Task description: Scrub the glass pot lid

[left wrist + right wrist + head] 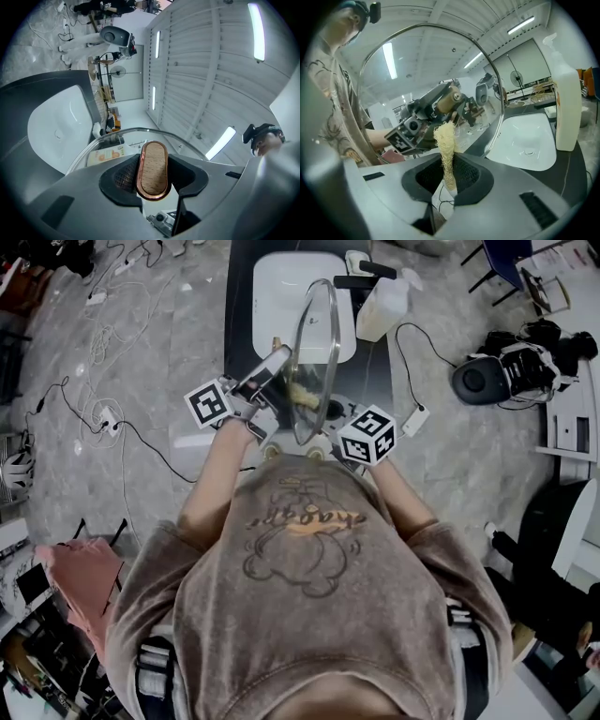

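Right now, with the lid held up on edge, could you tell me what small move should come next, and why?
Probably ease the loofah scrubber against the glass lid and rub: the left gripper is shut on the lid's wooden handle, steadying it, and the right gripper holds the scrubber right at the glass; contact is unclear.

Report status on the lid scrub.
Left gripper shut on handle; lid on edge before sink. Right gripper shut on loofah, at the glass, contact unclear. Nothing between them.

The glass pot lid (315,352) stands on edge between the left claw (279,362) and the right claw (309,401), above the sink's (267,296) near side. A bottle (382,307) stands right of the sink.
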The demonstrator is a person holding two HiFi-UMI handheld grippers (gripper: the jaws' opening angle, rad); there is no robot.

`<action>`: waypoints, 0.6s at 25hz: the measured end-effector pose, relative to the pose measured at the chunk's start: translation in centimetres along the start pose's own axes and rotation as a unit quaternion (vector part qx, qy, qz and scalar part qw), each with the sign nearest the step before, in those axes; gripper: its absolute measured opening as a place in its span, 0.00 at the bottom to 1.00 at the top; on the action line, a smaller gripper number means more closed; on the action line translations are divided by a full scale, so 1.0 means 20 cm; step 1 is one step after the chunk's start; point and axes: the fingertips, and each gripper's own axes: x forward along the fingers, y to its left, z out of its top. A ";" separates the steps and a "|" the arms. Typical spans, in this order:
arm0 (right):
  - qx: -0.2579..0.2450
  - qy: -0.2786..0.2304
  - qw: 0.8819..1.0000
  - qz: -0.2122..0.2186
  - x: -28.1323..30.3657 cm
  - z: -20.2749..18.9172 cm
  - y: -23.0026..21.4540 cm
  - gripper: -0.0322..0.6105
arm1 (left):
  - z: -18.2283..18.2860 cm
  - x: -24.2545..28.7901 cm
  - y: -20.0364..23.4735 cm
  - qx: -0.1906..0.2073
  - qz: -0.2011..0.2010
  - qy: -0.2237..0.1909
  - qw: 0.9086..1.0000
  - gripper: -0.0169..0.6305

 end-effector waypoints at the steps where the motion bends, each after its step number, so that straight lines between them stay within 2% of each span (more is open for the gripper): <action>1: 0.001 0.000 1.000 0.004 -0.02 0.00 0.02 0.12 | 0.00 0.00 0.00 -0.001 0.000 0.000 1.000 0.31; 15: 0.047 -0.054 0.995 0.064 -0.26 0.21 0.24 0.12 | -0.02 0.02 0.04 0.001 0.012 0.007 1.000 0.31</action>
